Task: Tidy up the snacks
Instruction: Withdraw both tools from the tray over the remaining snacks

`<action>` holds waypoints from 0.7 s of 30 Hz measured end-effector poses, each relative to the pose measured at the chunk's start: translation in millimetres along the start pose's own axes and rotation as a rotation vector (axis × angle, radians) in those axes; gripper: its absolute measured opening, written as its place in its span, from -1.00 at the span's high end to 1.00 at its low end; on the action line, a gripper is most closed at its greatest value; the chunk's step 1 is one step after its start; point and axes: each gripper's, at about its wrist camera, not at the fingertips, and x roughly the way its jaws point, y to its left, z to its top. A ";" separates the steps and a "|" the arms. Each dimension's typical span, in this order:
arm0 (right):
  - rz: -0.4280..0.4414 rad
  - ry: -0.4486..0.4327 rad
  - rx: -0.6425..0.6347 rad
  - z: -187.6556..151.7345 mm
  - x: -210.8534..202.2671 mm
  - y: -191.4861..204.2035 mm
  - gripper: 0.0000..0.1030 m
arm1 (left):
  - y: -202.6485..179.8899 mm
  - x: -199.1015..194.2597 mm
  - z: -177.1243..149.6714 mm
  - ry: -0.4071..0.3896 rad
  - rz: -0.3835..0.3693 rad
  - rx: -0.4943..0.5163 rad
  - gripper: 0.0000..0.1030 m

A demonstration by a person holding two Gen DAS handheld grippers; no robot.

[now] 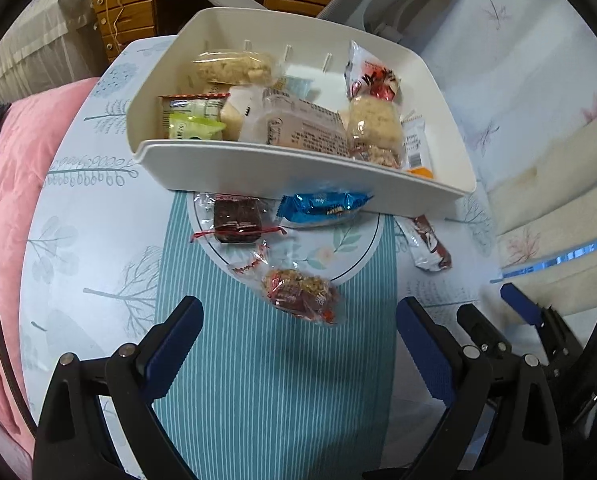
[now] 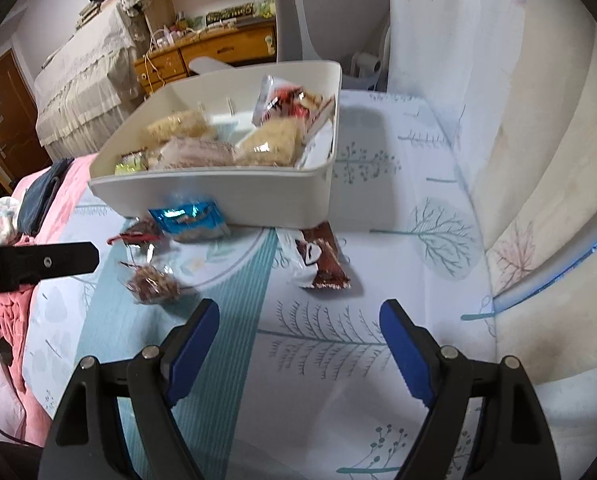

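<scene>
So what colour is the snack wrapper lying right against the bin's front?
Bright blue wrapper, clearest in the left wrist view.

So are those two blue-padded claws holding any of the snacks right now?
No. The left gripper and right gripper both stand open and empty above the tree-patterned tablecloth.

Wooden desk with drawers (image 2: 202, 54) at upper centre, shelf clutter above it. Grey office chair (image 2: 330, 20) beside it. Lace-covered furniture (image 2: 82, 92) upper left. Brown door (image 2: 6, 96) at far left.
</scene>
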 end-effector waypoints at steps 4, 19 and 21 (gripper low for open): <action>0.000 0.027 0.003 -1.1 13.6 -5.9 -0.61 | -7.6 17.5 -1.6 0.022 0.046 0.038 -0.82; -0.018 0.009 -0.068 11.0 58.0 -5.4 -0.58 | -8.4 73.9 4.5 0.154 0.114 0.068 -0.59; -0.023 0.014 -0.086 11.9 66.1 -3.5 -0.50 | -9.1 78.1 6.6 0.167 0.109 0.072 -0.56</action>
